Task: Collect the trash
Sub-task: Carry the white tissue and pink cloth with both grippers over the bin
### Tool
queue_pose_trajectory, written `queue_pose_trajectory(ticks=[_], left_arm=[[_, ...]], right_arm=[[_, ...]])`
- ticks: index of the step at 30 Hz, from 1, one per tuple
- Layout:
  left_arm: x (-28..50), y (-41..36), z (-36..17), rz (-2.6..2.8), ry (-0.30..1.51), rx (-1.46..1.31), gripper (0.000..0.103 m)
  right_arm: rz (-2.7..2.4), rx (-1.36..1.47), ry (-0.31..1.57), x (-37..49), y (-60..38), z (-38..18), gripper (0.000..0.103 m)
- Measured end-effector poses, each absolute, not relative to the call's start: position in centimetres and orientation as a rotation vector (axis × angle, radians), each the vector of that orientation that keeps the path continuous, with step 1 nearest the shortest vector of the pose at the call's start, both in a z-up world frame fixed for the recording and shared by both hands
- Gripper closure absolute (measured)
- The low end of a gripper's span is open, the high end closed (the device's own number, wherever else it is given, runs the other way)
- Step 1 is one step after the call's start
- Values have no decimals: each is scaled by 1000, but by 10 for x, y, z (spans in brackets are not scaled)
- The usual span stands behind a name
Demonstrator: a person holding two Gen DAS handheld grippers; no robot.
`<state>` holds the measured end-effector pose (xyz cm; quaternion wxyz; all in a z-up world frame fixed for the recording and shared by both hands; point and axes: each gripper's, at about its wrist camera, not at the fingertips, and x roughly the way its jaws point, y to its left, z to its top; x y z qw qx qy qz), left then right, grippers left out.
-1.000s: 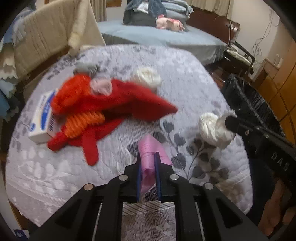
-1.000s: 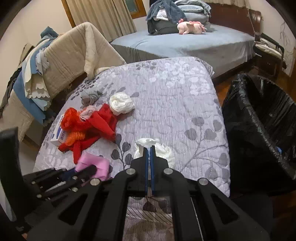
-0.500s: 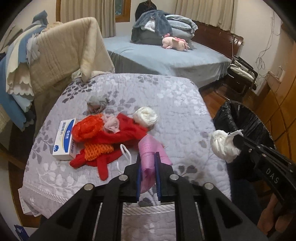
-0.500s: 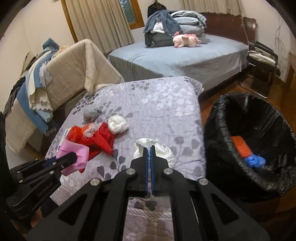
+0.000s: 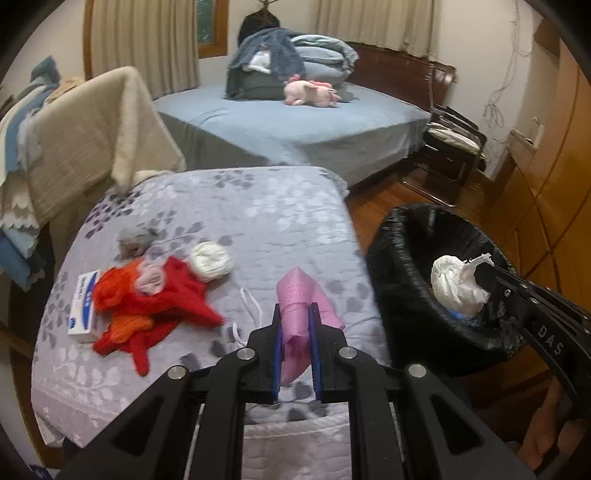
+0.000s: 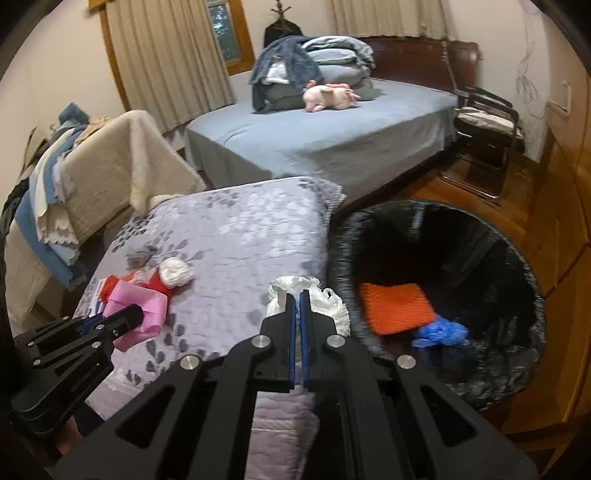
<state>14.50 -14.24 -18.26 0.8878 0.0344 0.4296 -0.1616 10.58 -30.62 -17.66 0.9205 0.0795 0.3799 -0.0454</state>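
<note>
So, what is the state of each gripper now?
Left gripper: closed on the pink cloth.
Right gripper: closed on the white plastic bag.

Soft indoor light, slight blur, fisheye-warped edges.

A blue-sheeted bed point(image 6: 332, 136) with a dark wooden headboard point(image 6: 417, 62) stands against cream walls. Beige curtains point(image 6: 166, 62) flank a wood-framed window point(image 6: 227, 35). A black chair point(image 6: 487, 129) sits on the reddish wooden floor point(image 6: 480, 206).
</note>
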Motion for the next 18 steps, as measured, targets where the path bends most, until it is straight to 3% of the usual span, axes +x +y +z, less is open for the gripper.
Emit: queue_pose_trajectory(ticks=[18], left_arm=[[166,-288,-171,-545,855,135,90]], right_arm=[[-278,214,764,106,-432,-180,101]])
